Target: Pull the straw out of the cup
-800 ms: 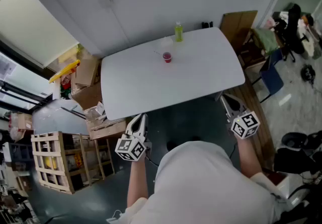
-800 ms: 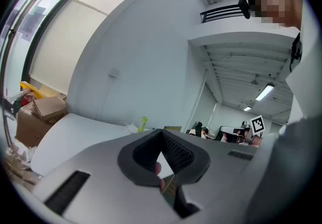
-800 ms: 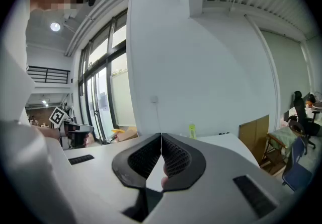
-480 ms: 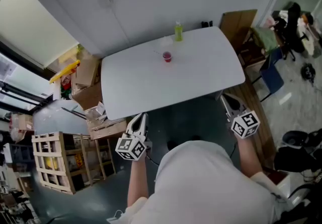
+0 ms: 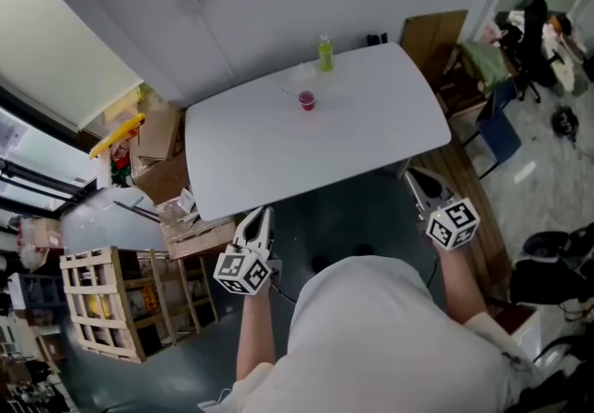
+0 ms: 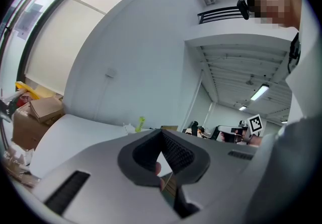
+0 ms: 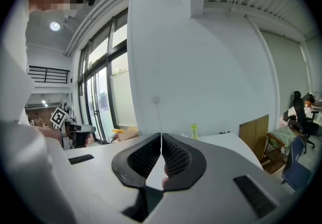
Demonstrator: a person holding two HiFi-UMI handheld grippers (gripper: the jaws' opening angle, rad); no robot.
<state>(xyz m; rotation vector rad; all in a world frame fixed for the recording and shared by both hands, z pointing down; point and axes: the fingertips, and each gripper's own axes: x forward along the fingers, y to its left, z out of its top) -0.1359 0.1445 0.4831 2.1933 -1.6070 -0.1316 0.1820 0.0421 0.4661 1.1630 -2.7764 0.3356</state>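
left gripper (image 5: 262,215) pressed together, nothing in it. right gripper (image 5: 409,175) pressed together too, empty. both off tabletop (image 5: 371,128), by near edge. red cup (image 5: 307,102) with straw (image 5: 291,94) far across, near green bottle (image 5: 325,54).

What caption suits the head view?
Left gripper and right gripper, both shut and empty, held short of a white table bearing a red cup.

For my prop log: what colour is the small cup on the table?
The cup is red; the head view shows it best.
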